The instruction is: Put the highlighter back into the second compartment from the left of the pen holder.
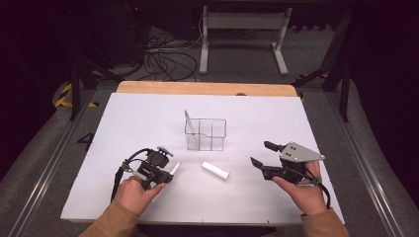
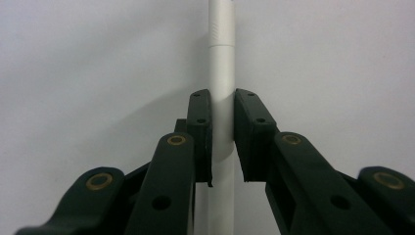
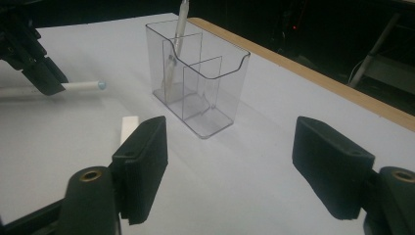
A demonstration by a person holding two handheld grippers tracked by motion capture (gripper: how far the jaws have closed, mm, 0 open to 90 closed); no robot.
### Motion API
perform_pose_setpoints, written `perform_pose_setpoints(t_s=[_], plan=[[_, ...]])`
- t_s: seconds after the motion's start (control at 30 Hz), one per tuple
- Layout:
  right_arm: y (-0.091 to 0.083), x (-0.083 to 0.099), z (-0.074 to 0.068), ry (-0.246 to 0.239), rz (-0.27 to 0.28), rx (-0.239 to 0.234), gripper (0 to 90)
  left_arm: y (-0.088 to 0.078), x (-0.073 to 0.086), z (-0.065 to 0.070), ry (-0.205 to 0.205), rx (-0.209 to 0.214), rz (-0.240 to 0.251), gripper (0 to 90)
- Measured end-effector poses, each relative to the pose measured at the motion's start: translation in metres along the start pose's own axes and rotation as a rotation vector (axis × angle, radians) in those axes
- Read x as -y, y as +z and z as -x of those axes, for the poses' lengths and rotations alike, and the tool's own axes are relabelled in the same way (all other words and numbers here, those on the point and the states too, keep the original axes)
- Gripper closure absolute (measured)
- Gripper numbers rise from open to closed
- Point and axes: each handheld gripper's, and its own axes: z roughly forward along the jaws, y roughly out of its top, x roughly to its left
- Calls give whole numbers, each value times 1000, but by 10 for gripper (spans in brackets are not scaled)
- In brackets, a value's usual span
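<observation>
Your white table [image 1: 128, 118] carries a clear divided holder [image 1: 206, 134] at its centre, with one pen [image 3: 174, 49] leaning in its left compartment. A white eraser block [image 1: 215, 171] lies between your hands. Your right gripper [image 1: 259, 154] hangs wide open; your left gripper [image 1: 170, 174] is clamped on a white pen [image 2: 221, 73] lying on the table.

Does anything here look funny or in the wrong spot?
Nothing is broken or spilled. One white pen leans tilted inside the clear organizer; another white piece lies loose on the table, and the left gripper grips a third pen.
</observation>
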Motion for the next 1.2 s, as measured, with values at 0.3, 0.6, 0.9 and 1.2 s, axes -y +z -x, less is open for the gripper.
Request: perform_pose_setpoints(t_s=[0.3, 0.6, 0.9, 1.2], plan=[[1, 0, -1, 0, -1, -2, 299, -6, -1, 0, 14, -17, 28, 785], [0, 0, 0, -2, 0, 1, 299, -21, -2, 2, 31, -7, 125, 785], [0, 0, 0, -2, 2, 2, 299, -37, -3, 0, 63, -8, 291, 785], [0, 0, -1, -1, 2, 0, 299, -51, -5, -3, 84, 24, 433, 785]])
